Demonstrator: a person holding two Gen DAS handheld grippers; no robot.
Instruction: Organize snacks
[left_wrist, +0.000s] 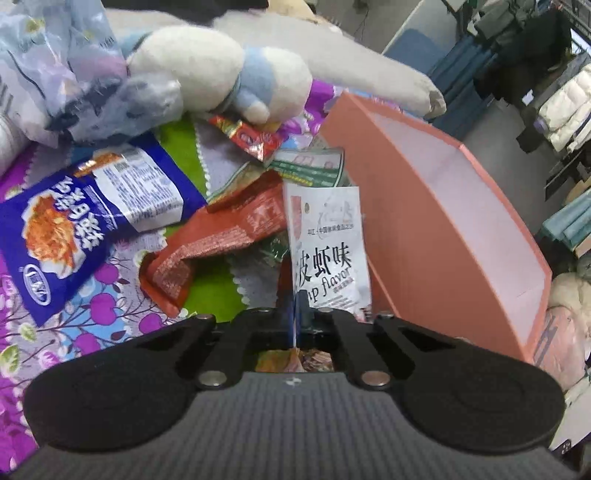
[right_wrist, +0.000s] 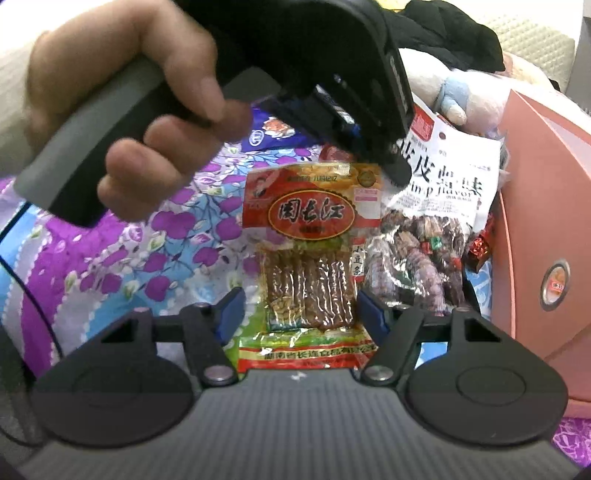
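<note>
Pinching the white shrimp-flavour packet (left_wrist: 327, 251) by its edge, my left tool (left_wrist: 295, 314) is clamped fully on it beside the pink box (left_wrist: 461, 236). My right tool (right_wrist: 299, 314) stands open astride the red bean-strip packet (right_wrist: 314, 236), probably untouched. Next: lift the white packet into the box.

**Rig appearance, both handheld grippers**

Left black two-finger gripper (left_wrist: 295, 314): grey ribbed body, two round black side discs, black linkage arms, silver pivot screws, blue pad edges. Right black two-finger gripper (right_wrist: 297, 306): same build, blue finger pads (right_wrist: 231, 306). Bare hand (right_wrist: 122, 110) at 10 o'clock on grey handle; thin black cable at 8 o'clock.
</note>
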